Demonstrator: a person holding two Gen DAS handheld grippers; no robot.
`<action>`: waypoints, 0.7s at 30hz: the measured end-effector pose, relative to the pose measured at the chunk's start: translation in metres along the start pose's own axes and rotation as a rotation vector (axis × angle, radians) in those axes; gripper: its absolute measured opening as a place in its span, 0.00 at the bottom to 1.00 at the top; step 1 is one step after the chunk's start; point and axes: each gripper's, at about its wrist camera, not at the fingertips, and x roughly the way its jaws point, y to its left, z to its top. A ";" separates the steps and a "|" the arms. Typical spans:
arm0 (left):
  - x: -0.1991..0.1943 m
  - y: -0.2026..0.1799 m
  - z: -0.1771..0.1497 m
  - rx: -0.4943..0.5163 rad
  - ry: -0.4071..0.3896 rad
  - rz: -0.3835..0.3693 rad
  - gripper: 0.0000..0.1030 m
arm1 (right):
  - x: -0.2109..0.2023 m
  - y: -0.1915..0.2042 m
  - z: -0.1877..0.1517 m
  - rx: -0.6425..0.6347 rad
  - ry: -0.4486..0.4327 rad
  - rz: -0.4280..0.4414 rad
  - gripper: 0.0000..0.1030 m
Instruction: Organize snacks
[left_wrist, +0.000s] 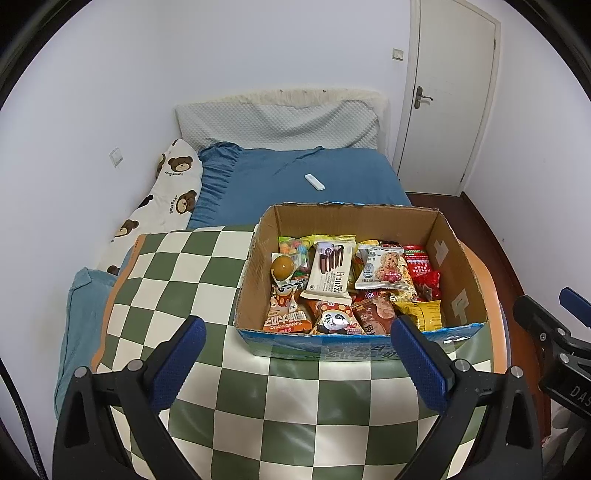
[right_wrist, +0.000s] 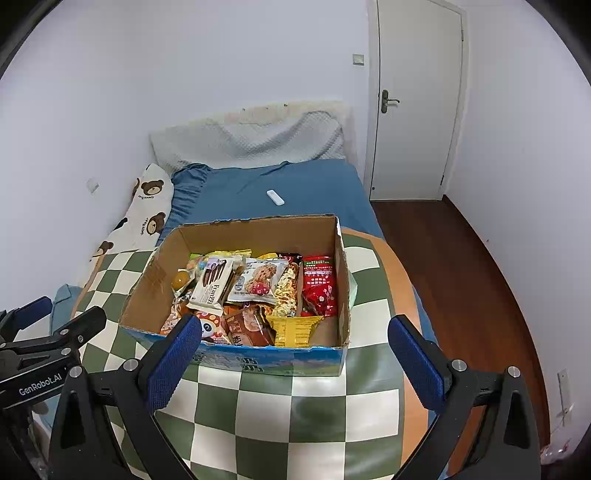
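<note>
An open cardboard box (left_wrist: 255, 273) (right_wrist: 144, 295) sits on a green-and-white checkered cloth (left_wrist: 192, 273) (right_wrist: 306, 410). It holds several snack packs: a white Franzzi wafer pack (left_wrist: 330, 271) (right_wrist: 212, 282), a red packet (left_wrist: 421, 271) (right_wrist: 319, 284), a yellow packet (left_wrist: 424, 314) (right_wrist: 293, 328), and a cookie pack (left_wrist: 382, 269) (right_wrist: 256, 282). My left gripper (left_wrist: 299, 339) hovers open just in front of the box, nothing between its fingers. My right gripper (right_wrist: 295, 339) is open too, short of the box's front wall, also empty.
Behind the box lies a blue bed (left_wrist: 303, 173) (right_wrist: 295, 188) with a white remote (left_wrist: 314, 182) (right_wrist: 275, 197), a bear-print pillow (left_wrist: 166, 199) (right_wrist: 144, 214) on the left. A white door (left_wrist: 450, 96) (right_wrist: 413, 99) and wood floor (right_wrist: 461, 280) are on the right.
</note>
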 end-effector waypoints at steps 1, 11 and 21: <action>-0.001 0.000 0.000 0.000 -0.001 -0.001 1.00 | 0.000 0.000 0.000 0.000 0.000 0.001 1.00; 0.002 0.000 0.000 0.002 0.000 -0.004 1.00 | -0.001 0.001 -0.001 0.000 0.002 0.003 1.00; 0.003 0.001 -0.004 0.002 -0.002 -0.004 1.00 | 0.001 0.002 0.000 -0.003 0.002 0.006 1.00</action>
